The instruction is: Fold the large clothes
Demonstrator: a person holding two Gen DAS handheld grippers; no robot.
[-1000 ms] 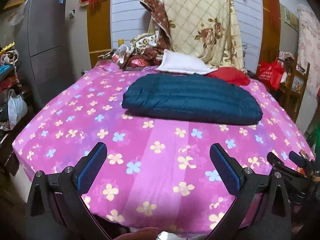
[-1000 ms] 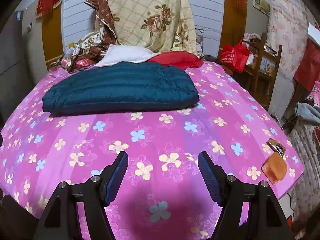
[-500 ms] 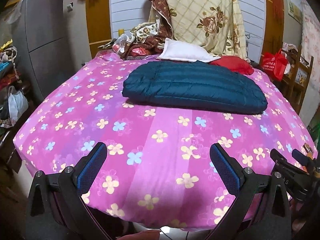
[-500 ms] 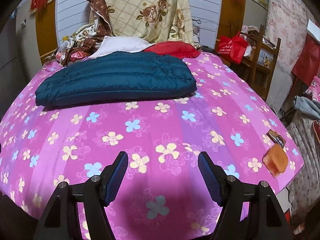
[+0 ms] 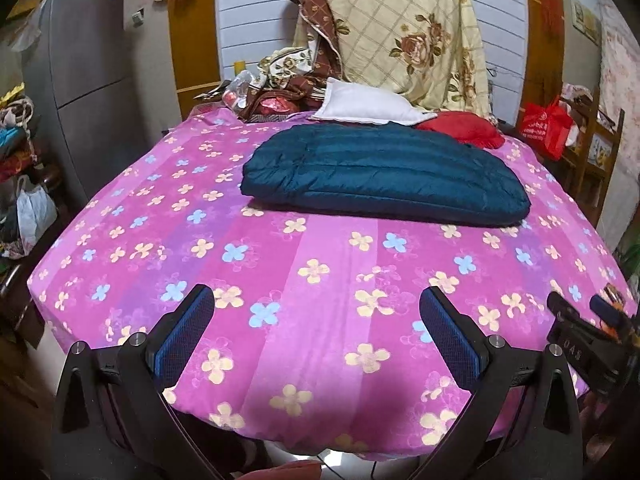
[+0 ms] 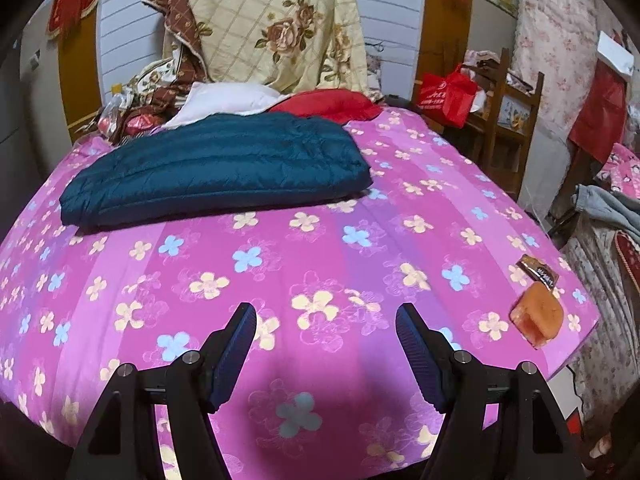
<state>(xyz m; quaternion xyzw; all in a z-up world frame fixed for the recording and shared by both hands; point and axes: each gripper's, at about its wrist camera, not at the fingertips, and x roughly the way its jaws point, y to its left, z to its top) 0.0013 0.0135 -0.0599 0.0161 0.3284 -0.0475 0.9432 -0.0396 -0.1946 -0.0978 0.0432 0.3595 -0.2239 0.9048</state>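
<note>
A dark teal quilted jacket [image 5: 384, 172] lies flat and already doubled into a neat oblong on the far half of a bed covered by a pink flowered sheet [image 5: 320, 280]; every place below is given relative to this jacket. Near its left end, past the bed's edge, stands a grey cabinet [image 5: 92, 92]. On the near side of the jacket, well apart from it, the left gripper [image 5: 316, 332] hovers over bare sheet with its jaws spread wide and nothing between them. Behind the jacket, touching its far edge, rest a white pillow [image 5: 368, 106] and a red cushion [image 5: 464, 130], with a cream rose-print quilt [image 5: 412, 28] draped upright beyond them. The right gripper [image 6: 326, 340] likewise hangs on the near side, jaws released and empty. To fold again well, each gripper would likely need to reach across and pinch one near corner, lifting evenly so the puffy layers do not slide. Far right of the jacket, at the bed's near corner, sit an orange block [image 6: 538, 314] and a small brown packet [image 6: 538, 272], clear of the work. The pillow and cushion crowd any fold going away from the grippers.
</note>
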